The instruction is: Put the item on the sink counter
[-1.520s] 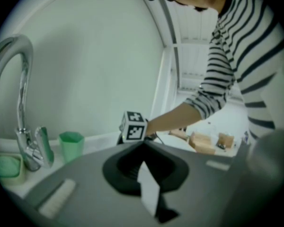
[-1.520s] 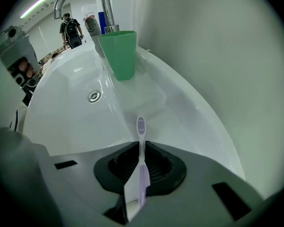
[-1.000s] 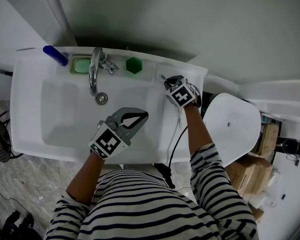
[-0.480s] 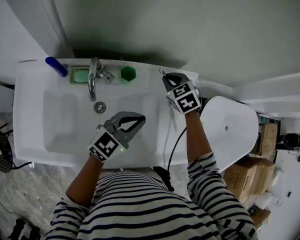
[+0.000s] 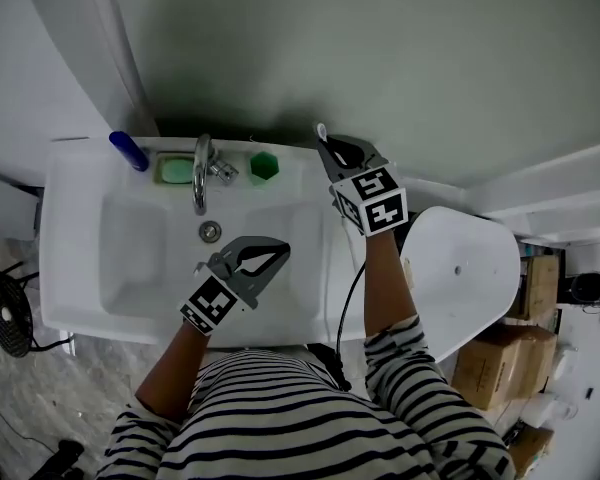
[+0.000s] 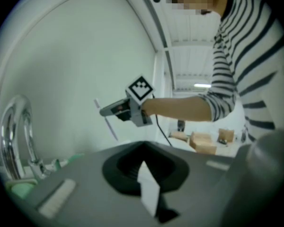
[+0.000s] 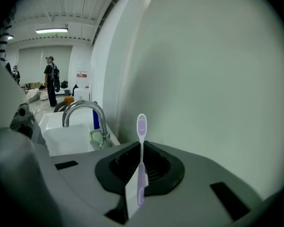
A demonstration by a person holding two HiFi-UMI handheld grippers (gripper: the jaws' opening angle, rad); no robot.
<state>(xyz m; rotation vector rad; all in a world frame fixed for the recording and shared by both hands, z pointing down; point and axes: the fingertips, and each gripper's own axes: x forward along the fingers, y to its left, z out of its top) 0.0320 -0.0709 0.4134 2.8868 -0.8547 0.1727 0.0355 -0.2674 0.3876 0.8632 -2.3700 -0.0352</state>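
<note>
Two in play, right hand-held gripper (image 7: 135,193) clamped on lilac toothbrush (image 7: 141,148), own view shows long axis near upright, head on top, head view catches only its tip above counter (image 5: 315,183), left hand-held gripper (image 5: 283,251) closed, empty, over basin (image 5: 150,258).

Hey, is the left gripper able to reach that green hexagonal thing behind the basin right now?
Probably yes. The left gripper hangs over the basin with nothing in its jaws. Only open basin lies between it and the green hexagonal thing, which sits beside the faucet.
</note>
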